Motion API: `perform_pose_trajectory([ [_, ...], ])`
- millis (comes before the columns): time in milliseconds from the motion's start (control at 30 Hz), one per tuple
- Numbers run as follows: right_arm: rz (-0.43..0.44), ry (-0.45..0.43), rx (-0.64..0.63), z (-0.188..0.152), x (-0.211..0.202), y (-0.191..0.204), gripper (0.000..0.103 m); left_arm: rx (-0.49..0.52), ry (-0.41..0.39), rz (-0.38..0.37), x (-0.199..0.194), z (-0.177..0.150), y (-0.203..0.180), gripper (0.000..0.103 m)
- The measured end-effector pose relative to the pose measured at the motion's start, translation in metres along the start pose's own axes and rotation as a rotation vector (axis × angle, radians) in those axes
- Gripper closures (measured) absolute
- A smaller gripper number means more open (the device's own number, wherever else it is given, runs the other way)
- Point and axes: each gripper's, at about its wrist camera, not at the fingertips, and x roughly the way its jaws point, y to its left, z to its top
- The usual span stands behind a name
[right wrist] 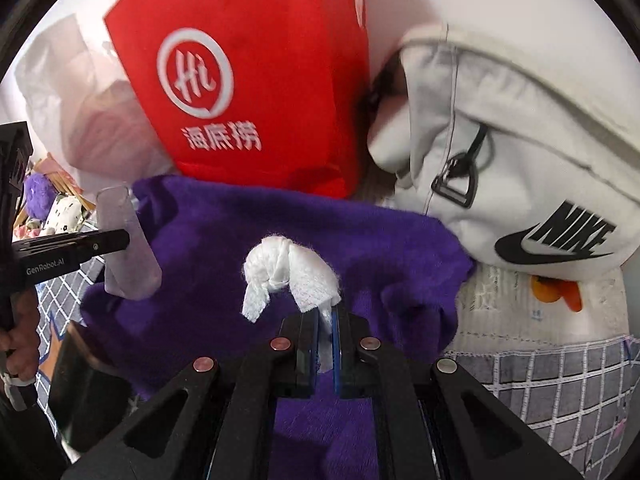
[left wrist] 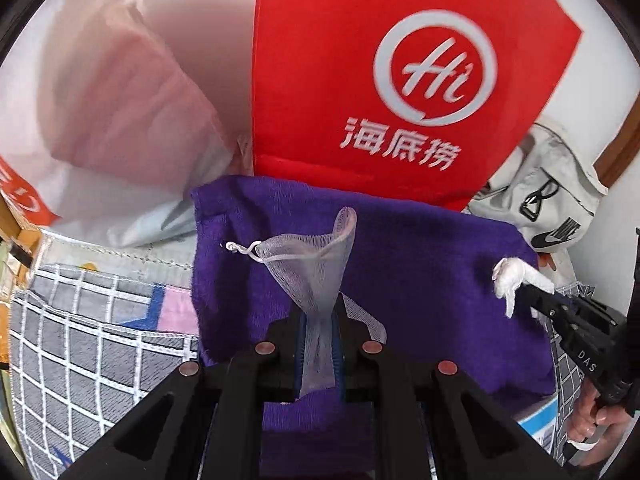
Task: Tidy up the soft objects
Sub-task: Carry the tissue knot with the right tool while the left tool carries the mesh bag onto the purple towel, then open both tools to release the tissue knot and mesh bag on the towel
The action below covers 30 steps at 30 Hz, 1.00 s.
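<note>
The left gripper point(left wrist: 318, 344) is clamped on a white mesh pouch point(left wrist: 316, 264), and the right gripper point(right wrist: 326, 332) is clamped on a knotted white cloth point(right wrist: 288, 272). Both hang above a purple towel point(right wrist: 360, 240). Lower each gently, releasing only once it rests flat, apart from the other.

mesh pouch point(left wrist: 316, 280): pinched, upright | white knotted cloth point(right wrist: 288, 276): pinched | purple towel point(right wrist: 280, 224): spread beneath
</note>
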Motion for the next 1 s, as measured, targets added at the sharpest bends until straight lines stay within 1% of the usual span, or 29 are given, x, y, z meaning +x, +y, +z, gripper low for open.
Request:
perform_pose_trajectory([
  [67, -0.006, 0.013, 0.002, 0.001, 0.006, -0.003, 0.097, -0.009, 0.013, -0.011, 0.008, 0.000, 0.002, 0.091],
  [200, 0.010, 0.037, 0.032, 0.000, 0.017, -0.010, 0.096, -0.011, 0.033, -0.023, 0.019, 0.003, 0.003, 0.091],
  [267, 0.010, 0.050, 0.042, -0.001, 0.024, -0.012, 0.096, -0.018, 0.024, -0.043, 0.021, 0.004, 0.003, 0.091],
  [400, 0.019, 0.081, 0.060, -0.001, 0.033, -0.013, 0.096, -0.031, 0.028, -0.050, 0.030, 0.002, 0.008, 0.091],
  [433, 0.019, 0.086, 0.052, -0.001, 0.034, -0.013, 0.093, -0.032, 0.035, -0.051, 0.032, 0.002, 0.010, 0.091],
  [467, 0.022, 0.089, 0.047, 0.000, 0.035, -0.012, 0.090, -0.036, 0.037, -0.053, 0.034, 0.002, 0.010, 0.089],
  [500, 0.023, 0.089, 0.040, 0.000, 0.036, -0.010, 0.079, -0.041, 0.040, -0.053, 0.037, 0.002, 0.012, 0.085],
  [533, 0.024, 0.091, 0.031, 0.000, 0.036, -0.008, 0.063, -0.045, 0.048, -0.049, 0.039, 0.002, 0.012, 0.071],
  [567, 0.023, 0.088, 0.023, 0.001, 0.034, -0.007, 0.054, -0.045, 0.053, -0.045, 0.040, 0.002, 0.012, 0.065],
  [600, 0.020, 0.076, 0.018, 0.001, 0.032, -0.005, 0.045, -0.041, 0.051, -0.042, 0.041, 0.003, 0.010, 0.065],
  [633, 0.023, 0.059, 0.013, 0.002, 0.029, -0.004, 0.041, -0.039, 0.048, -0.038, 0.040, 0.003, 0.010, 0.065],
  [667, 0.031, 0.047, 0.012, 0.003, 0.026, -0.002, 0.040, -0.038, 0.047, -0.034, 0.039, 0.003, 0.010, 0.062],
  [700, 0.039, 0.044, 0.015, 0.004, 0.025, -0.001, 0.035, -0.038, 0.046, -0.031, 0.037, 0.004, 0.008, 0.059],
  [733, 0.044, 0.037, 0.021, 0.004, 0.021, 0.000, 0.032, -0.035, 0.039, -0.029, 0.034, 0.004, 0.008, 0.052],
  [767, 0.044, 0.030, 0.027, 0.004, 0.018, 0.000, 0.032, -0.030, 0.027, -0.023, 0.029, 0.004, 0.007, 0.047],
  [867, 0.033, 0.004, 0.037, 0.003, 0.003, 0.004, 0.032, -0.017, -0.002, 0.008, 0.012, 0.005, 0.007, 0.044],
  [967, -0.010, -0.012, 0.029, -0.002, -0.015, 0.009, 0.031, -0.026, -0.029, 0.016, -0.003, 0.003, 0.006, 0.040],
  [1000, -0.018, -0.012, 0.022, -0.005, -0.021, 0.010, 0.031, -0.031, -0.035, 0.020, -0.008, 0.000, 0.007, 0.040],
])
